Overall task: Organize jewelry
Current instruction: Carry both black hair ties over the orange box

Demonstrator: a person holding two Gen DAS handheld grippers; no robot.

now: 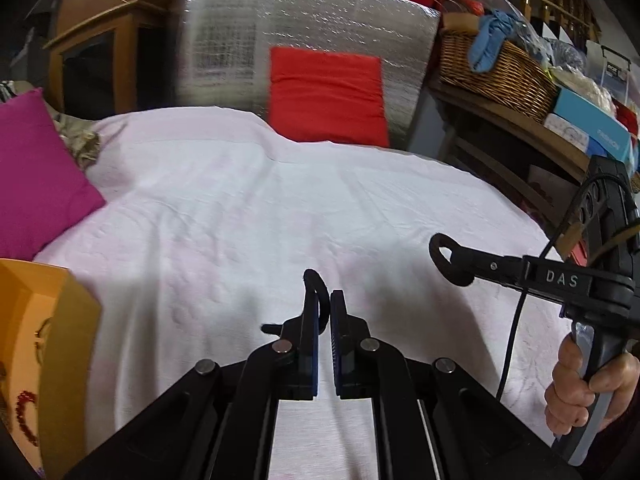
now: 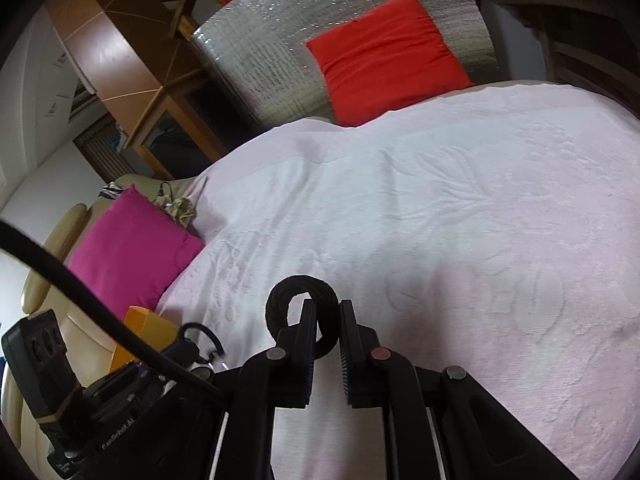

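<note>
Both jaws grip: the left gripper [image 1: 325, 312] pinches a thin black hair tie [image 1: 314, 280], the right gripper [image 2: 328, 320] a thick black scrunchie [image 2: 300, 292], both above the pink bedspread [image 1: 240, 200].

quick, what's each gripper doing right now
left gripper: closed on a thin black hair tie.
right gripper: closed on a thick black hair tie.
</note>
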